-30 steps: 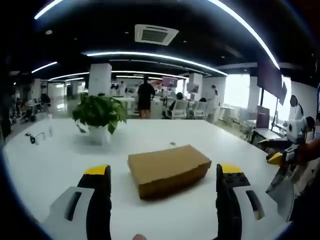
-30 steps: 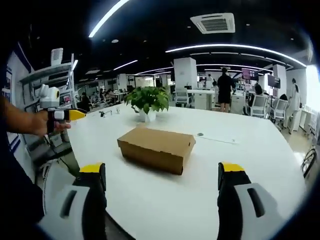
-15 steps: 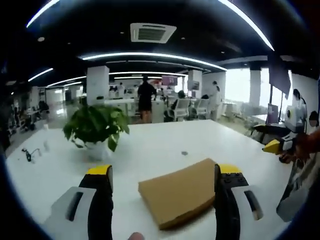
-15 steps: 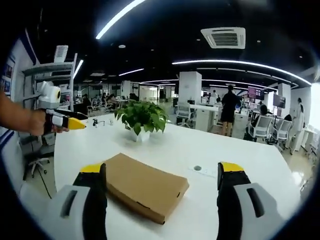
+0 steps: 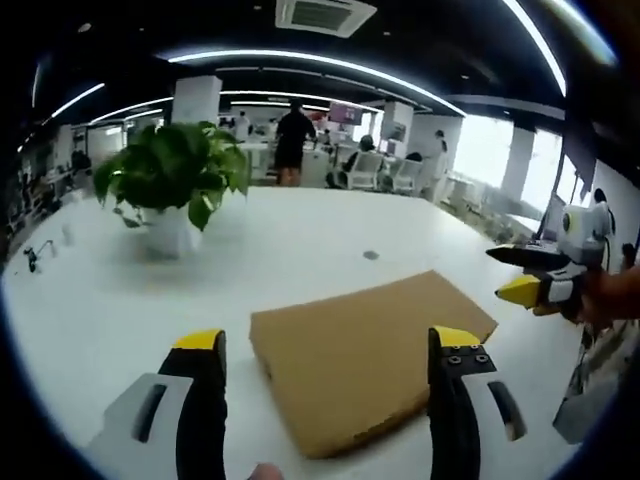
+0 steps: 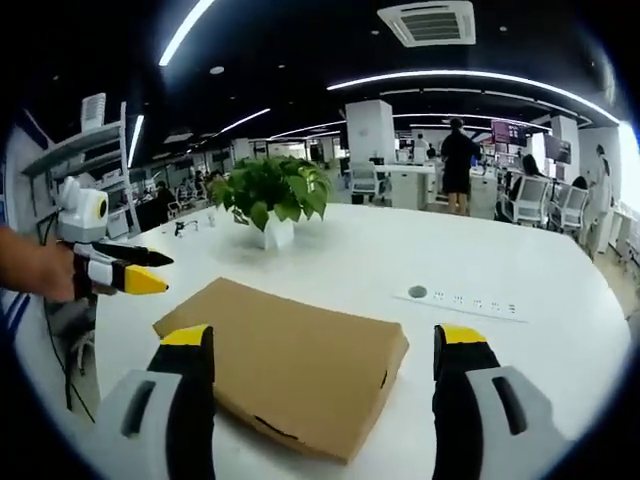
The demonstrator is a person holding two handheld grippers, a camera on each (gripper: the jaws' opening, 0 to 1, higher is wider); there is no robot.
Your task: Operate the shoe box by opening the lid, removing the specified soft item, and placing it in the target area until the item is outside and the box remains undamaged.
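obstacle: potted plant [image 5: 170, 185] behind shoe box [image 5: 365, 350] | table [image 5: 290, 250] around box bare

I have brought both of my grippers in over the shoe box [image 5: 365, 365] since a second ago. My left gripper [image 5: 328, 352] has come down closer, so the closed lid now lies between its spread jaws. My right gripper [image 6: 325, 348] has likewise closed in from the other side, jaws wide over the lid.
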